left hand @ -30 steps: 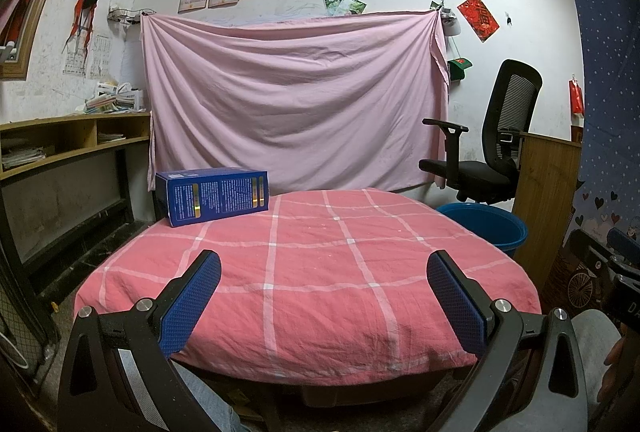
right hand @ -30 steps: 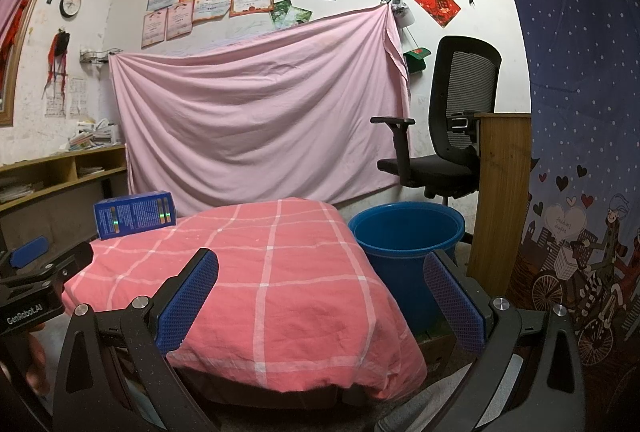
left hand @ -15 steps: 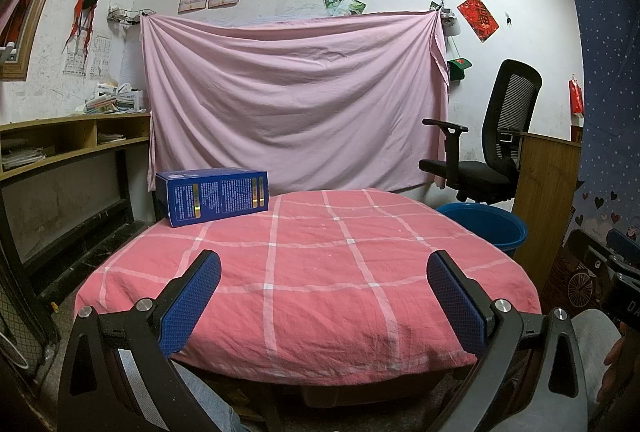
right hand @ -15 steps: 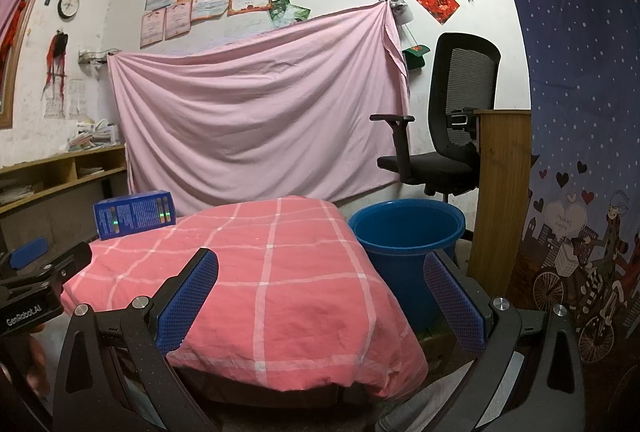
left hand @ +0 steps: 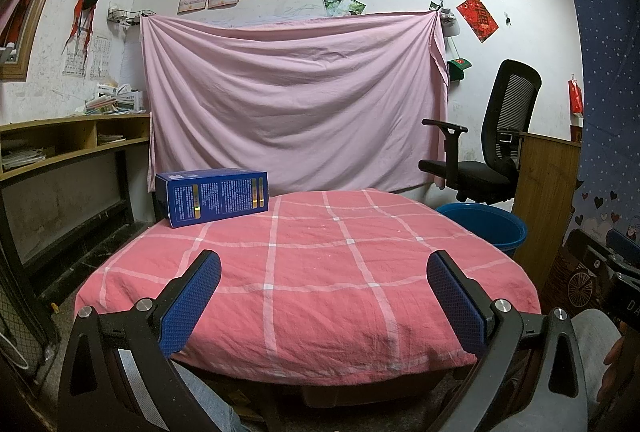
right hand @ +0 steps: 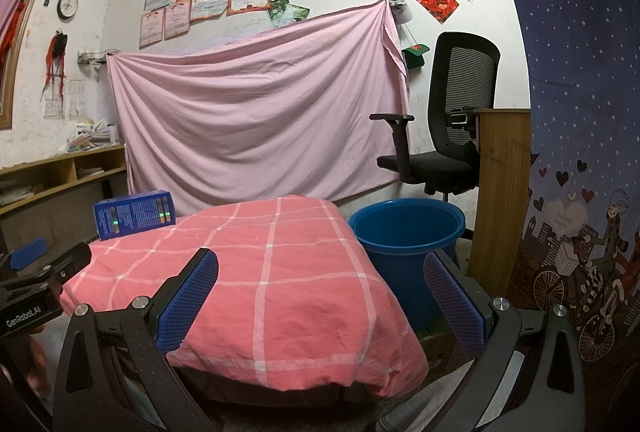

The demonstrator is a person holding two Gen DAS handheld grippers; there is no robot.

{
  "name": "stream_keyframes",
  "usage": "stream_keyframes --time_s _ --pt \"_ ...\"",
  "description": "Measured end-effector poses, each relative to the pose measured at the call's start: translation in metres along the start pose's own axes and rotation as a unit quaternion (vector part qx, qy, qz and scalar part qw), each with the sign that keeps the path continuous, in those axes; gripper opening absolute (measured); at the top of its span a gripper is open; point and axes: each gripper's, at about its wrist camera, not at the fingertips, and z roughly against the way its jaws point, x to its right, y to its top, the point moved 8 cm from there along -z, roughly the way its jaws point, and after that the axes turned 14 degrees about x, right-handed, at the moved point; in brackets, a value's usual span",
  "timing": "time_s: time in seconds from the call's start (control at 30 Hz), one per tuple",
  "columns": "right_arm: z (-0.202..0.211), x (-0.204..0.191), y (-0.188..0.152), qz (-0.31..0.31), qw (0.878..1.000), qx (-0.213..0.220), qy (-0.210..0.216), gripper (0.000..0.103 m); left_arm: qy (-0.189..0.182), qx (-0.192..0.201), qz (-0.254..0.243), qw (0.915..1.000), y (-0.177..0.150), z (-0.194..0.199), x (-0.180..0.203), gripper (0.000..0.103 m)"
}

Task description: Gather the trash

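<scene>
A blue cardboard box (left hand: 214,195) lies on its side at the far left corner of the table with the pink checked cloth (left hand: 316,264); it also shows in the right wrist view (right hand: 135,219). A blue plastic bucket (right hand: 406,232) stands on the floor to the right of the table, also seen in the left wrist view (left hand: 490,228). My left gripper (left hand: 324,294) is open and empty at the table's near edge. My right gripper (right hand: 320,292) is open and empty, near the table's front right corner.
A pink sheet (left hand: 292,104) hangs on the back wall. A black office chair (right hand: 448,128) and a wooden panel (right hand: 500,192) stand behind the bucket. Wooden shelves (left hand: 60,148) run along the left wall. A patterned blue curtain (right hand: 580,152) hangs at the right.
The right wrist view has shifted slightly. The left gripper has not moved, and both grippers stay open.
</scene>
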Motion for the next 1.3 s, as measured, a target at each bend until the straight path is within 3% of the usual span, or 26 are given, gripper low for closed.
stream_keyframes --time_s 1.3 --pt "0.0 0.0 0.0 -0.001 1.0 -0.001 0.0 0.103 0.016 0.006 -0.022 0.9996 -0.002 -0.003 -0.011 0.101"
